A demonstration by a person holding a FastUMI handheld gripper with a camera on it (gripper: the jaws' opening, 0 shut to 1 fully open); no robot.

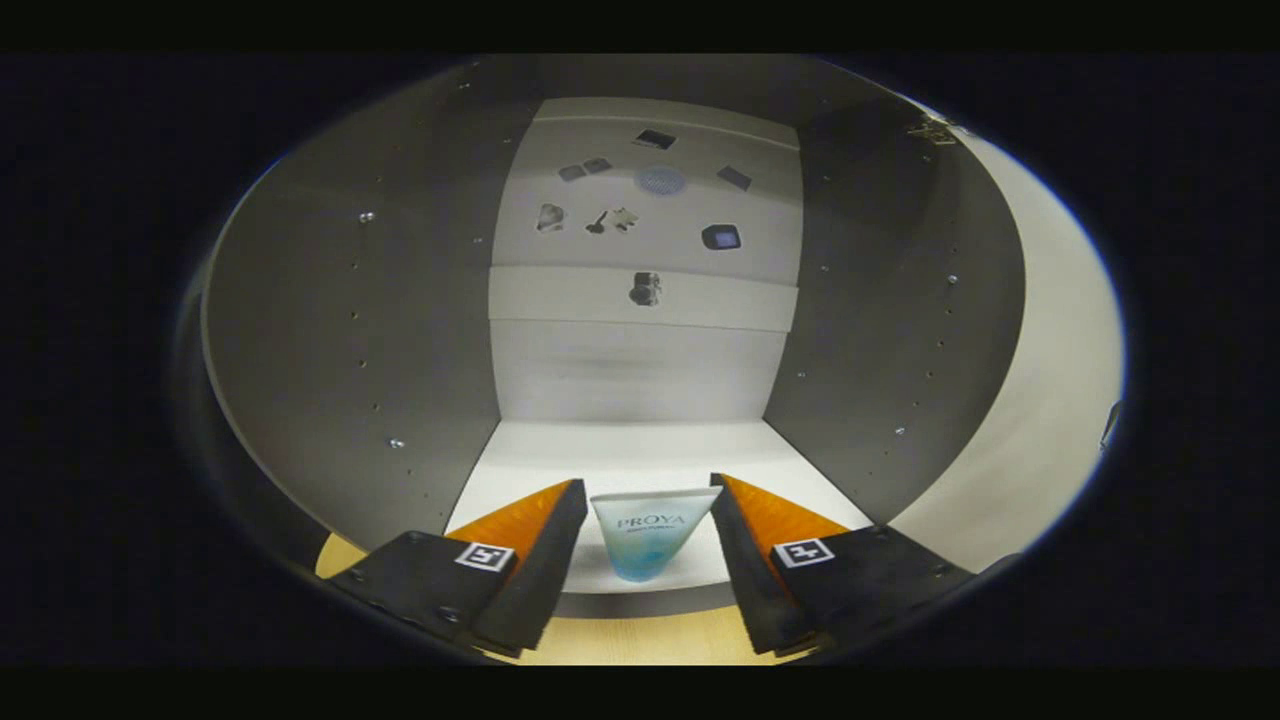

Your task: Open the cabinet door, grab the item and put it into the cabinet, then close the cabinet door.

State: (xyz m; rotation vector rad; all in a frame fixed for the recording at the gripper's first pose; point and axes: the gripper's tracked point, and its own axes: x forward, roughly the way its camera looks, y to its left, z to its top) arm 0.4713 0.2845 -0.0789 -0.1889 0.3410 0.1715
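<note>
I am looking straight into the open cabinet (640, 450), which has grey side walls, a white floor and a white back panel. A pale blue and white tube (650, 540) stands between my fingers, wide crimped end up and narrow blue end down, just over the front edge of the cabinet floor. My gripper (648, 490) is shut on the tube. The orange-and-black left finger (540, 540) and right finger (760, 540) touch its wide end on either side. The cabinet door (1050, 400) is swung open to the right.
Several small dark marks (645, 210) dot the upper back panel. The cabinet floor beyond the tube is bare white. A light wooden surface (640, 635) lies below the cabinet's front edge, under my fingers. Rows of small holes and screws run along both side walls.
</note>
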